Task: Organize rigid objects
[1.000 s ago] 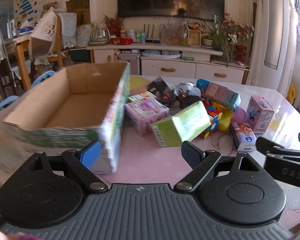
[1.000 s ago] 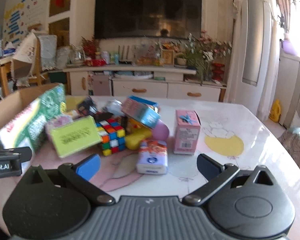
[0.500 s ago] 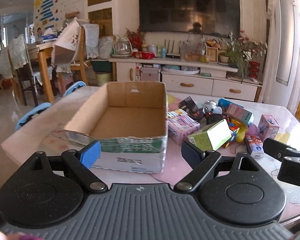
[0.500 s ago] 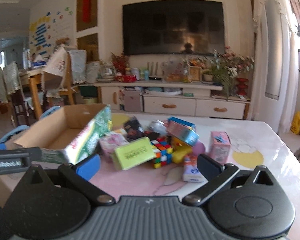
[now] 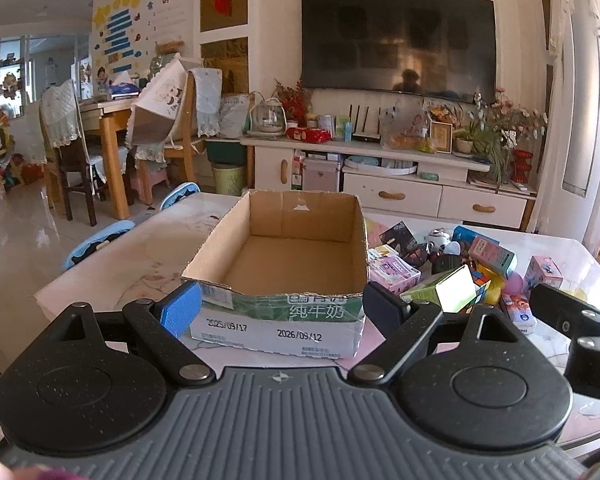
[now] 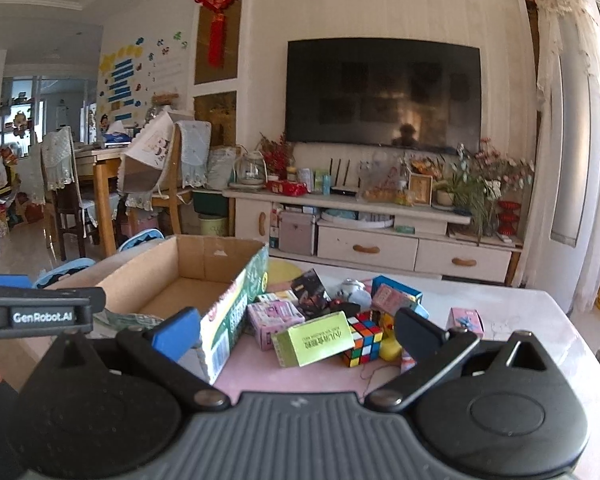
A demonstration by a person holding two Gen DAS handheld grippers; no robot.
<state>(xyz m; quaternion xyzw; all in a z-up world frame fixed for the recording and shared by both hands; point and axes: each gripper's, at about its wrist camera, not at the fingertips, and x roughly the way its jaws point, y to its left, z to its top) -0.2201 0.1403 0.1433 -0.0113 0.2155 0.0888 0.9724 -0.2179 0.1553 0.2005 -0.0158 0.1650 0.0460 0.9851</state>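
Note:
An open, empty cardboard box [image 5: 288, 256] stands on the pink table; it also shows in the right wrist view [image 6: 180, 280]. To its right lies a pile of small items: a green box [image 6: 314, 338], a Rubik's cube [image 6: 364, 338], a pink box [image 6: 274, 322], a small pink carton [image 6: 466, 320] and several others. My left gripper [image 5: 282, 310] is open and empty, held back from the box's near wall. My right gripper [image 6: 296, 330] is open and empty, held back from the pile.
The table's near edge [image 5: 100, 276] lies close below the left gripper. Blue chairs [image 5: 96, 240] stand at the table's left. A TV cabinet [image 6: 380, 236] and a wooden dining table [image 5: 108, 120] stand behind.
Both grippers have pulled back and risen away from the table, so the box and the pile look smaller and farther. Both stay open and empty.

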